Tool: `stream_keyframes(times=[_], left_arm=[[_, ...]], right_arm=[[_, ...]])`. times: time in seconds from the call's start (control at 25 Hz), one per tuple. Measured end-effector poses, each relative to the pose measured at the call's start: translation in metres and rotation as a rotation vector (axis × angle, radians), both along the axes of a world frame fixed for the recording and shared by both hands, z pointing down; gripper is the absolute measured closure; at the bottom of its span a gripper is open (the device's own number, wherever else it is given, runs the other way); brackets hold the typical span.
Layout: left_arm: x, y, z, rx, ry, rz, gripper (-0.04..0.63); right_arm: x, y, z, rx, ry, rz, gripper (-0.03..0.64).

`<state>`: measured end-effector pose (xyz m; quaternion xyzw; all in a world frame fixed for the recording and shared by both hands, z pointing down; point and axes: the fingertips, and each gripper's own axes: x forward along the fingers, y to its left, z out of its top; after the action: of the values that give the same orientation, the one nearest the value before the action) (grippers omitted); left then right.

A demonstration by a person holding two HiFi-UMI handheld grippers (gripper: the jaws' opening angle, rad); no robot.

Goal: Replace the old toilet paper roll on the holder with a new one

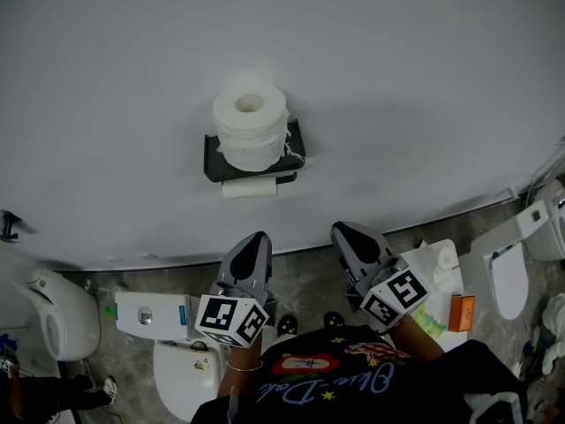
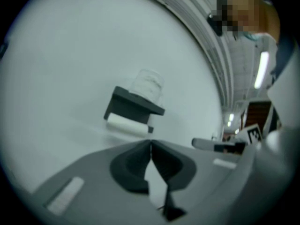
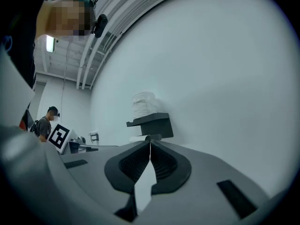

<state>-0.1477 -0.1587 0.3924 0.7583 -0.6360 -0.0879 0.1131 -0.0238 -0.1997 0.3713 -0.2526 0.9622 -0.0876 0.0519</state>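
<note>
A dark wall-mounted holder (image 1: 254,157) carries a full white toilet paper roll (image 1: 251,124) standing on its top shelf. A thin, nearly used-up roll (image 1: 249,187) hangs on the bar beneath it. Both grippers hover below the holder, apart from it, pointing at the wall. My left gripper (image 1: 257,238) is shut and empty. My right gripper (image 1: 340,230) is shut and empty too. In the left gripper view the holder (image 2: 133,108) and thin roll (image 2: 126,124) sit just beyond the closed tips. The right gripper view shows the holder (image 3: 151,123) with the full roll (image 3: 143,104) on top.
A white toilet (image 1: 181,347) stands below the left gripper, another toilet (image 1: 516,263) at right and a urinal (image 1: 53,312) at left. An orange box (image 1: 462,312) rests on a white surface at right. A person stands far off in the right gripper view.
</note>
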Motion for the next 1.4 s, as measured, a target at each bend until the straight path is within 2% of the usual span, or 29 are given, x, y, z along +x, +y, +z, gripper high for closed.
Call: stream_keyframes(times=[0.08, 0.16, 0.28, 0.36, 0.6, 0.76, 0.92, 1.0, 1.04, 1.24, 1.4], left_arm=[[-0.009, -0.006, 0.0, 0.021, 0.165, -0.001, 0.556], [-0.02, -0.013, 0.001, 0.044, 0.285, -0.013, 0.545], [-0.031, -0.025, 0.004, 0.077, 0.438, -0.009, 0.526], [-0.037, -0.033, 0.003, 0.113, 0.535, 0.001, 0.425], [-0.052, -0.055, -0.014, 0.25, 0.799, 0.036, 0.373], [-0.059, -0.07, -0.016, 0.273, 0.873, 0.041, 0.352], [-0.063, -0.085, -0.013, 0.258, 0.911, 0.032, 0.354], [-0.063, -0.089, -0.012, 0.251, 0.911, 0.024, 0.419], [-0.062, -0.09, -0.012, 0.251, 0.909, 0.027, 0.419], [-0.039, -0.102, -0.013, 0.24, 0.92, 0.081, 0.422], [-0.004, -0.122, -0.01, 0.183, 0.92, 0.165, 0.423]], right_arm=[[0.003, -0.004, 0.001, -0.001, 0.004, 0.002, 0.604], [0.007, -0.007, 0.002, -0.001, 0.007, 0.006, 0.604], [0.015, -0.012, 0.002, 0.002, 0.015, 0.019, 0.604], [0.018, -0.014, 0.003, 0.003, 0.034, 0.028, 0.604], [0.018, -0.017, 0.004, 0.006, 0.056, 0.04, 0.604], [0.019, -0.017, 0.004, 0.014, 0.06, 0.055, 0.604], [0.026, -0.021, 0.003, 0.013, 0.06, 0.083, 0.604], [0.031, -0.023, 0.004, 0.01, 0.059, 0.104, 0.604], [0.034, -0.024, 0.004, 0.01, 0.058, 0.115, 0.604], [0.053, -0.028, 0.003, 0.011, 0.052, 0.171, 0.604], [0.075, -0.031, 0.004, 0.008, 0.053, 0.227, 0.604]])
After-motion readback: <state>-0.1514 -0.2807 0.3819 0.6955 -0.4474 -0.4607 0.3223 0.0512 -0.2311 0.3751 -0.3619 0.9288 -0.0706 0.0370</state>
